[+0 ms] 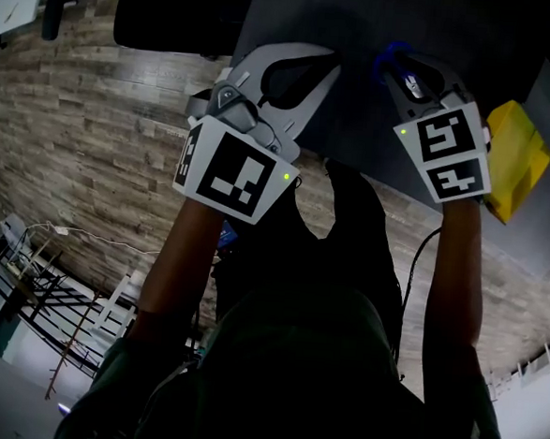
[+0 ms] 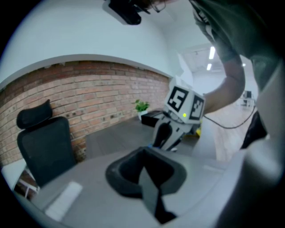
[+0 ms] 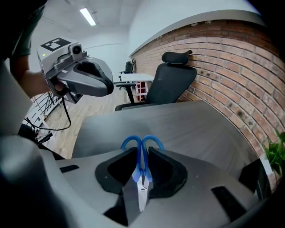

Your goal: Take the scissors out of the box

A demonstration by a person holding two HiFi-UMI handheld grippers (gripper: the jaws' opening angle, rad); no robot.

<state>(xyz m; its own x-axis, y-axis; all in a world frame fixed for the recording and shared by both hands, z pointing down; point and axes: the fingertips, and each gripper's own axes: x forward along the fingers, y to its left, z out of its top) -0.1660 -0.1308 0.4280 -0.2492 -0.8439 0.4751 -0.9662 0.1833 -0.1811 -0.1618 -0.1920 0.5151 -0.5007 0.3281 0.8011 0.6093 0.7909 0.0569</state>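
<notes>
A: Largest entries first?
B: Wood-plank floor [image 1: 95, 107], filling the left half of the head view. Grey table [image 3: 178, 124], running across the top of that view, with both grippers hovering over it.

A: Wall and furniture?
B: Brick wall [image 2: 89, 89], curving behind the table. Black office chair [image 3: 169, 84], standing at the table's far edge against the brick.

A: The tools?
B: Left gripper [image 2: 145, 156], showing at upper centre-left of the head view. Its jaws are pressing together with nothing between them. Right gripper [image 3: 142, 156], showing at upper right of the head view. Its jaws are clamping on the scissors.

A: The container?
B: Yellow box [image 1: 516, 160], lying at the right edge of the head view, just beside the right gripper's marker cube.

A: The task's thing?
B: Scissors [image 3: 141, 173], blue-handled, sitting between the right gripper's jaws at lower centre of the right gripper view. The handle loops are sticking out past the fingertips and the blades are pointing back toward the camera. They are hanging over the table, outside the yellow box.

A: Smallest?
B: Potted green plant [image 2: 141, 106], standing by the brick wall, mid-frame in the left gripper view.
</notes>
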